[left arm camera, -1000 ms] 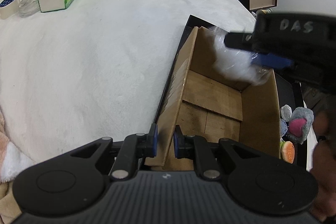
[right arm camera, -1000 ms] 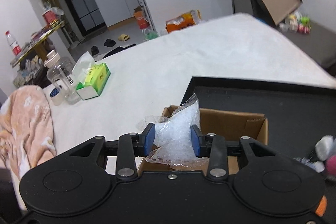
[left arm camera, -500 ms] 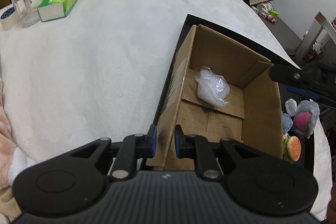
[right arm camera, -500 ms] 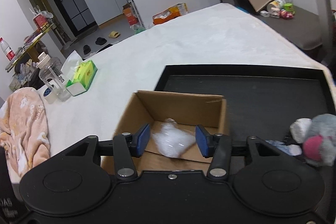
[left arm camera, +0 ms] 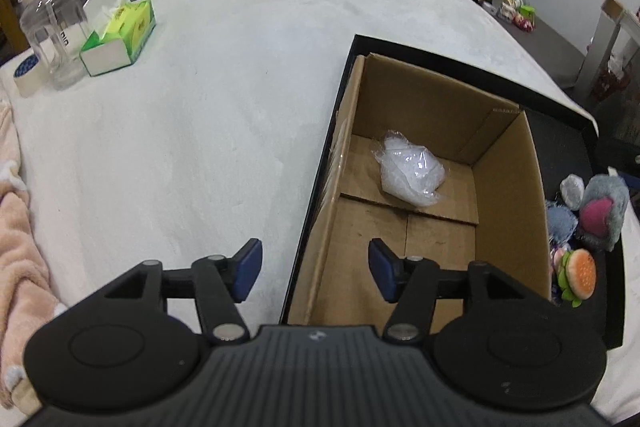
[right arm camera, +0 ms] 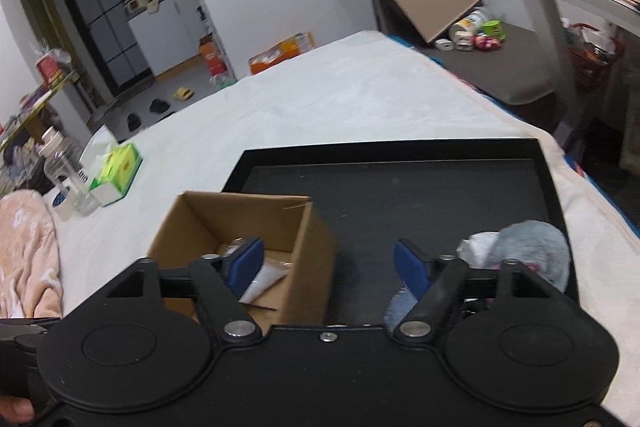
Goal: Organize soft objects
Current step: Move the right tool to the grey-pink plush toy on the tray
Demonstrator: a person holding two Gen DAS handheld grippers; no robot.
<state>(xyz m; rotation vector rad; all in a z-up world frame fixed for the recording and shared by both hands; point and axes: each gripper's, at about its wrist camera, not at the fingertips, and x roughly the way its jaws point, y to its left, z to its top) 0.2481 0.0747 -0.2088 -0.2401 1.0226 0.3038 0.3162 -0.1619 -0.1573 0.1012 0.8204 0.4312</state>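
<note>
An open cardboard box (left arm camera: 516, 195) stands at the left end of a black tray (right arm camera: 400, 195). A clear plastic bag of white stuffing (left arm camera: 412, 173) lies on the box floor. My left gripper (left arm camera: 314, 271) is open and straddles the box's near left wall without gripping it. My right gripper (right arm camera: 330, 267) is open and empty above the tray, between the box (right arm camera: 312, 247) and a grey plush toy (right arm camera: 532, 251). In the left wrist view the grey plush with a pink patch (left arm camera: 604, 211) and a burger plush (left arm camera: 578, 275) lie right of the box.
A green tissue box (left arm camera: 120, 39), a clear jar (left arm camera: 56, 39) and a tape roll (left arm camera: 26, 75) stand at the far left of the white bed cover. A peach towel (left arm camera: 20, 247) lies at the left edge. A small blue plush (right arm camera: 400, 307) lies under my right gripper.
My right gripper dropped the stuffing bag into the box, opened wide and pulled back to the right. My left gripper let go of the box wall and opened.
</note>
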